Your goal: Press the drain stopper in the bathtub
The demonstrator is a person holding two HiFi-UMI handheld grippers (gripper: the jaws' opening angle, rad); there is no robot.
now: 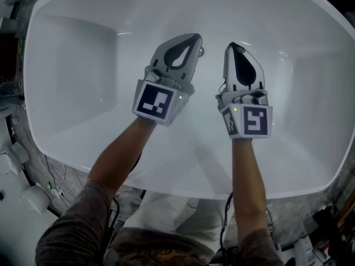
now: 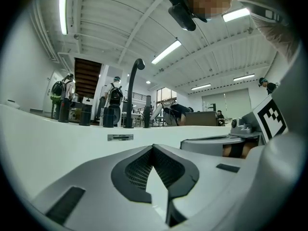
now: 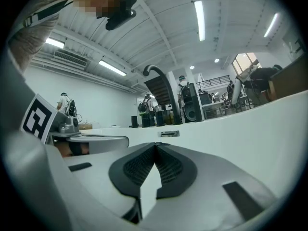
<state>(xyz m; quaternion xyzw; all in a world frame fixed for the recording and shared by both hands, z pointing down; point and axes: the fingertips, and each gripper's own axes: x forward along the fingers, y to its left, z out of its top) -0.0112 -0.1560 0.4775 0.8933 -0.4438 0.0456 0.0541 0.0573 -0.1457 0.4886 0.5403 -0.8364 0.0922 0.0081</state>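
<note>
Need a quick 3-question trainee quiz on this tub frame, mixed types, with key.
1. True or false: the left gripper has a sponge between its jaws.
2. Multiple choice: the right gripper is A) shut on a cloth, B) shut with nothing between its jaws, C) wide open.
3. Short answer: which tall black fixture rises behind the far rim of the bathtub in both gripper views?

Key: 1 false, it is shut and empty; 2 B; 3 the faucet.

One bathtub (image 1: 72,65), one black faucet (image 2: 130,100), and two sets of tongs: left tongs (image 1: 193,37) and right tongs (image 1: 233,45).
</note>
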